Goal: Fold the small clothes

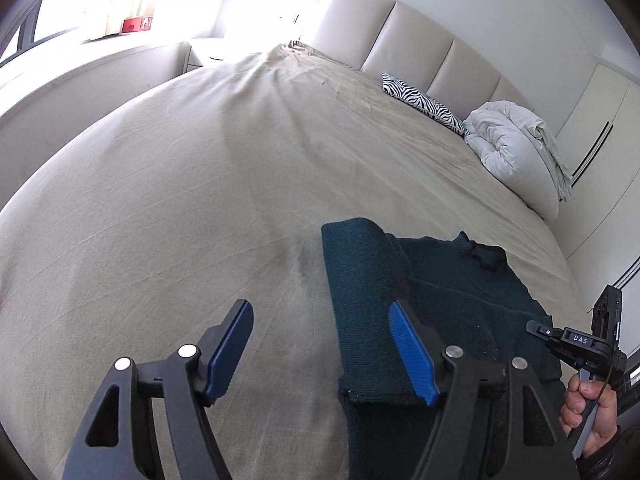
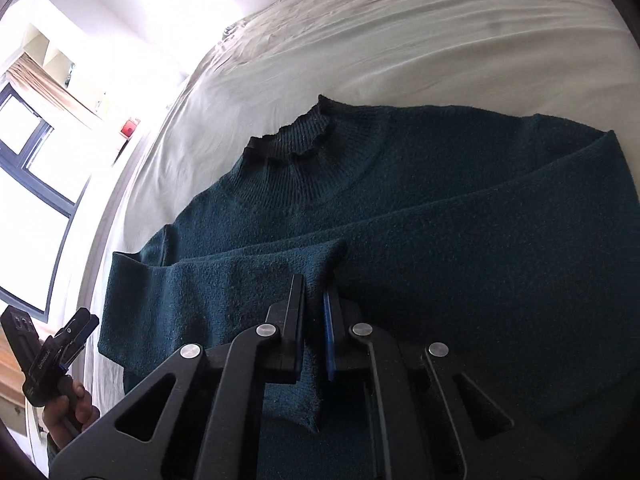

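Observation:
A dark teal knit sweater (image 2: 400,208) lies flat on the beige bed sheet (image 2: 360,40), ribbed collar (image 2: 292,140) pointing up the bed. One sleeve is folded across the body. My right gripper (image 2: 314,292) is shut on the cuff end of that sleeve, pinching a ridge of fabric. My left gripper (image 1: 320,320) is open and empty, hovering over the sweater's left edge (image 1: 360,280), its right finger above the folded fabric. The right gripper also shows in the left wrist view (image 1: 576,340), the left gripper in the right wrist view (image 2: 80,328).
A zebra-print pillow (image 1: 424,104) and a crumpled white duvet (image 1: 516,144) lie by the padded headboard (image 1: 400,28). A window and sill are on the bed's far side (image 2: 36,168). White wardrobe doors (image 1: 600,120) stand at the right.

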`<state>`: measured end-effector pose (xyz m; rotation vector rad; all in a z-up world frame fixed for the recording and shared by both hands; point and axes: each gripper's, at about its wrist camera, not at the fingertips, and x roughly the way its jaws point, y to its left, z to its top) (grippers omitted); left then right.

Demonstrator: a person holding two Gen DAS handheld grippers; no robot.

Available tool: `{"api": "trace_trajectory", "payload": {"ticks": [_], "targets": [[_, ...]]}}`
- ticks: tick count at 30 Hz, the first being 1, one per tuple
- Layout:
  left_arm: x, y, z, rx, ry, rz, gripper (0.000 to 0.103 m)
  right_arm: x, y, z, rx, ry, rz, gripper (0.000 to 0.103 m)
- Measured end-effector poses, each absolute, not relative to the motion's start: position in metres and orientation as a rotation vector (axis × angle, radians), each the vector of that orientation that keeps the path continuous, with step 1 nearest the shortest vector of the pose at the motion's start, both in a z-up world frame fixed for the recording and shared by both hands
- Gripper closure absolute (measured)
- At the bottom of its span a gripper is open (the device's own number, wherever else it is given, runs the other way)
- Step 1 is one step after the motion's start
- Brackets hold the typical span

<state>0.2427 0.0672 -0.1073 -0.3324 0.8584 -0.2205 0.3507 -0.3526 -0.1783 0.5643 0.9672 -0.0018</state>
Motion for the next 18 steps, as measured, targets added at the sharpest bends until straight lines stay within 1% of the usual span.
{"api": "trace_trajectory", "payload": {"ticks": [4,7,9,13,18], "targets": [[0.262,0.06,-0.118,-0.341,0.898,-0.22,0.032,0.348,-0.378,-0.17,0.579,0.958,-0.012,0.096],[0.282,0.054,-0.13,-0.332,0.954,-0.209,0.032,0.346,-0.386,-0.169,0.538,0.958,-0.035,0.096],[0.292,0.053,-0.136,-0.354,0.973,-0.204,0.033,0.344,-0.392,-0.172,0.546,0.96,-0.036,0.096],[0.308,0.038,-0.137,-0.285,0.974,-0.2,0.033,0.341,-0.398,-0.184,0.542,0.97,-0.042,0.096],[0.327,0.032,-0.142,-0.244,0.974,-0.172,0.047,0.339,-0.399,-0.189,0.539,0.963,-0.038,0.096]]}}
